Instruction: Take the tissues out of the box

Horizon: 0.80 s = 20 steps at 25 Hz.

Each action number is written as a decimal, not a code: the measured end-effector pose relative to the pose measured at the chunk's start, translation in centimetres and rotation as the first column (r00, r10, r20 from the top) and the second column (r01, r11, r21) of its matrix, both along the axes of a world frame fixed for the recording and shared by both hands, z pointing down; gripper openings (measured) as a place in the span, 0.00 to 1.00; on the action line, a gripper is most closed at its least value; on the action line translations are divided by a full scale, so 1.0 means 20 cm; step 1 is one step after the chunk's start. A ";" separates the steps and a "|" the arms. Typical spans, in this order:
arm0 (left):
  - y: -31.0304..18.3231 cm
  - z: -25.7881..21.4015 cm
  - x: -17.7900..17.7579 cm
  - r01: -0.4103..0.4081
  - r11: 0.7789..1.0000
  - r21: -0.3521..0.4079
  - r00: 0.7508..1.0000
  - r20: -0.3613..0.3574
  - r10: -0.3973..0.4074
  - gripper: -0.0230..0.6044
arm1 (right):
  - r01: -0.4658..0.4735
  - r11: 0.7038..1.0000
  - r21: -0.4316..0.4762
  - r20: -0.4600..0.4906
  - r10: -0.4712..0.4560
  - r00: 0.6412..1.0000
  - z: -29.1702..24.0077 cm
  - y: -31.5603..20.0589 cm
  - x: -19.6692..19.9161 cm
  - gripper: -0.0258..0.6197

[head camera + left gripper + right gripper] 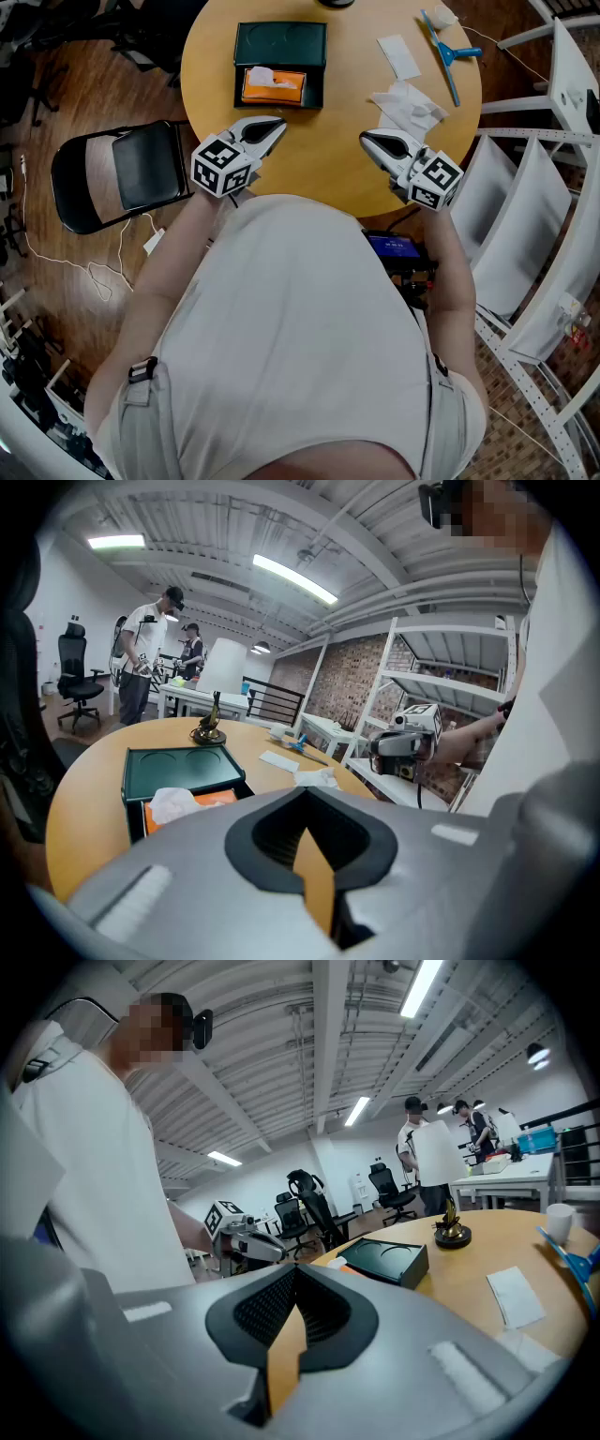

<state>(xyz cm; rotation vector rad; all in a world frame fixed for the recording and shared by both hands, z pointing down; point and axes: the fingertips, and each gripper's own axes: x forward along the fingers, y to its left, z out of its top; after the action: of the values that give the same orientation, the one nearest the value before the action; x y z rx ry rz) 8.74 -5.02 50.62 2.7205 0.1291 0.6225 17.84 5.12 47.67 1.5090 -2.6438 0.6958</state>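
Observation:
A dark green tissue box lies on the round wooden table, and a white tissue pokes out of its orange opening. The left gripper view shows the same box and tissue. My left gripper hovers just in front of the box, shut and empty. My right gripper is also shut and empty, near the table's front edge, below a heap of crumpled tissues. A flat tissue lies farther back. Each gripper's jaws meet with nothing between them.
A blue-handled tool lies at the table's back right. A black folding chair stands to the left, white shelving to the right. A small brass figure sits on the far side. People stand at desks in the background.

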 end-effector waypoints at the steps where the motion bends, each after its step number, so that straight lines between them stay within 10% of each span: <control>1: -0.01 0.00 -0.01 0.002 1.000 -0.001 1.000 0.001 -0.002 0.04 | 0.008 1.000 -0.005 -0.011 -0.008 1.000 0.01 -0.02 -0.01 0.04; 9: -0.06 0.05 -0.07 0.039 0.999 -0.033 0.999 -0.003 -0.040 0.04 | 0.127 0.977 -0.174 -0.238 -0.166 0.957 0.21 -0.28 -0.02 0.11; 20: -0.06 0.11 -0.50 0.246 0.965 -0.092 0.969 -0.005 -0.247 0.04 | 0.299 0.817 -0.493 -0.452 -0.535 0.714 0.62 -0.84 -0.27 0.49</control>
<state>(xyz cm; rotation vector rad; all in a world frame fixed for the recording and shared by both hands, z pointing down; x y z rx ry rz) -1.27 -6.31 52.79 2.5980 -0.1720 0.5093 12.41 -11.72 60.14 0.7736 -2.0937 0.5565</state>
